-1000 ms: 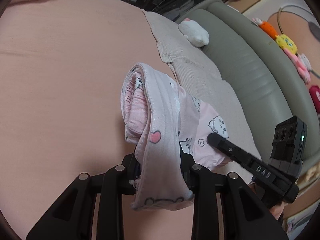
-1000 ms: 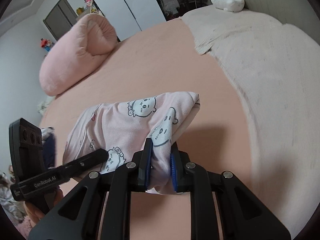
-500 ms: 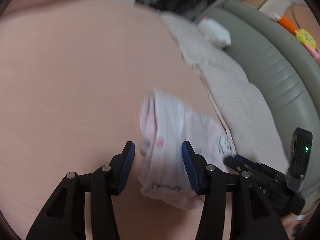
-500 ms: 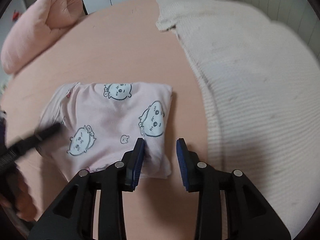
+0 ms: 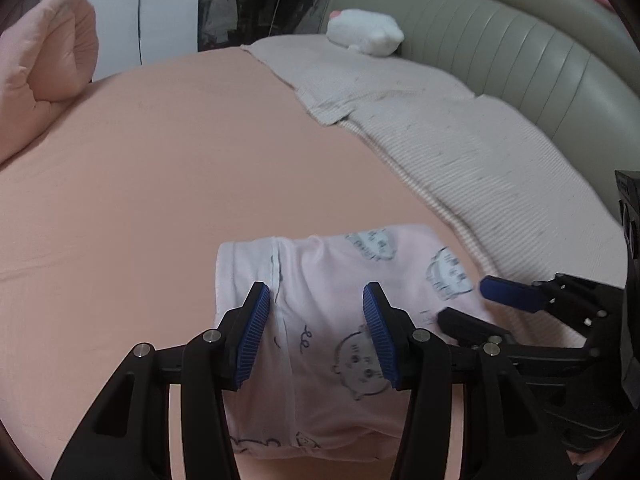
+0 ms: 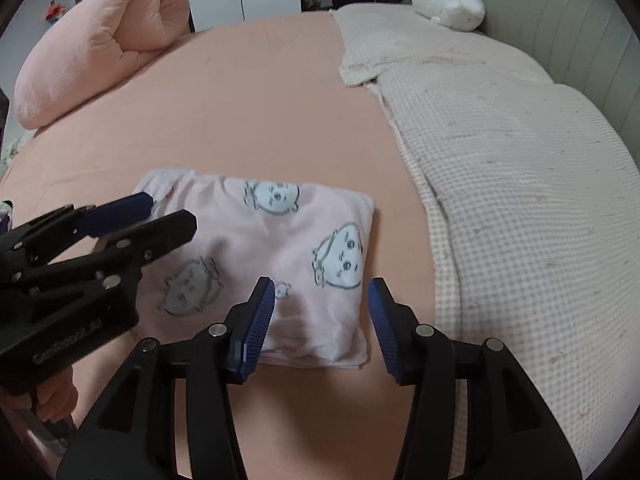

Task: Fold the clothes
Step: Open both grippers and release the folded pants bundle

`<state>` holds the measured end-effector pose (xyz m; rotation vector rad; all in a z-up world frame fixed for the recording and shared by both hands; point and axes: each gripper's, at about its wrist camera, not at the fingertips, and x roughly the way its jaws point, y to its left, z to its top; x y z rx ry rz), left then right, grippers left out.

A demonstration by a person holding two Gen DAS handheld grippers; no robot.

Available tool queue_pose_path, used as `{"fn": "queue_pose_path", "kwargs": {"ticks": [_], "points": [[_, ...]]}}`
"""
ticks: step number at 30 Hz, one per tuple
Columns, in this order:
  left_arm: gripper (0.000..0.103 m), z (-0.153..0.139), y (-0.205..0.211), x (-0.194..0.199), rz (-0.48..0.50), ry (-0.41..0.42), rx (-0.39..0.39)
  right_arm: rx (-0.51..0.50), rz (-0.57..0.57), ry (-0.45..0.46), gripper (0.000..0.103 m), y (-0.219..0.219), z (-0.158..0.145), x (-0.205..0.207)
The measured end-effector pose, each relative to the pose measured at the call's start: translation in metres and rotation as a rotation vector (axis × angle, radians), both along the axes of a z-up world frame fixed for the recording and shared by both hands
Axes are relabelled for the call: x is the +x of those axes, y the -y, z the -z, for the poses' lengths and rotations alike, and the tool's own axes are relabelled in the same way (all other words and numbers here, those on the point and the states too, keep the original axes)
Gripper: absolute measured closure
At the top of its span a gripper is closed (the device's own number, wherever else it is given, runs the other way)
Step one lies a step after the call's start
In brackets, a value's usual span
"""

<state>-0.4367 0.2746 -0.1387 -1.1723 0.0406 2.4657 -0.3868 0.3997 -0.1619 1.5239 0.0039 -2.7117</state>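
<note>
Both sets of jaws stand apart with nothing clamped between them. My left gripper (image 5: 316,322) hovers low over the near end of the pink garment (image 6: 276,252); in the left wrist view the blue pads (image 5: 250,340) straddle a white seam band at about 6 o'clock. My right gripper (image 6: 322,320) sits over the garment's near right corner, one pad above the cloth, the other just off its edge.

The garment lies on the peach bedsheet (image 6: 260,100) as a compact, layered rectangle, cartoon print up, edges fairly square, stacked layers showing along the near hem. It already lies as the task wants for this piece, so I judge the step in hand to be letting go and drawing clear. To do that well I would keep both pairs of fingers wide, lift straight up rather than drag sideways, and watch that no pad catches the loose top layer at the near corner, which looks slightly lifted. Whether another fold or only a smoothing press is still due, I cannot settle from here.

Further out, a checked cream blanket (image 6: 500,168) runs from 12 to 4 o'clock, just beside the garment's right edge. A rolled pink duvet (image 6: 100,40) sits at 10 o'clock, a white plush toy (image 6: 448,4) at 1 o'clock against the grey headboard (image 5: 520,60).
</note>
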Motion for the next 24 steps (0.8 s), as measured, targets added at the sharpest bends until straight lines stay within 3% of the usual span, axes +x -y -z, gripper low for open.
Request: {"fn": "queue_pose_path", "kwargs": {"ticks": [7,12,15,19,22,24], "points": [[0.052,0.014,0.000,0.001,0.011,-0.007,-0.047,-0.026,0.024,0.064,0.053,-0.009,0.020,-0.009],[0.052,0.023,0.002,0.002,0.021,-0.026,-0.067,-0.089,0.050,0.085,0.046,-0.022,0.029,-0.013],[0.052,0.026,0.003,0.001,0.019,-0.034,-0.079,-0.104,0.091,0.083,0.046,-0.028,0.020,-0.010],[0.052,0.023,0.003,0.003,-0.006,-0.039,-0.101,-0.025,0.044,-0.025,0.047,-0.011,-0.004,0.001],[0.051,0.007,0.006,0.014,-0.015,-0.020,-0.078,0.006,0.040,-0.035,0.047,-0.005,-0.008,0.006],[0.044,-0.006,0.013,0.023,-0.028,-0.012,-0.053,0.000,0.049,-0.031,0.046,-0.006,-0.012,0.012]]}}
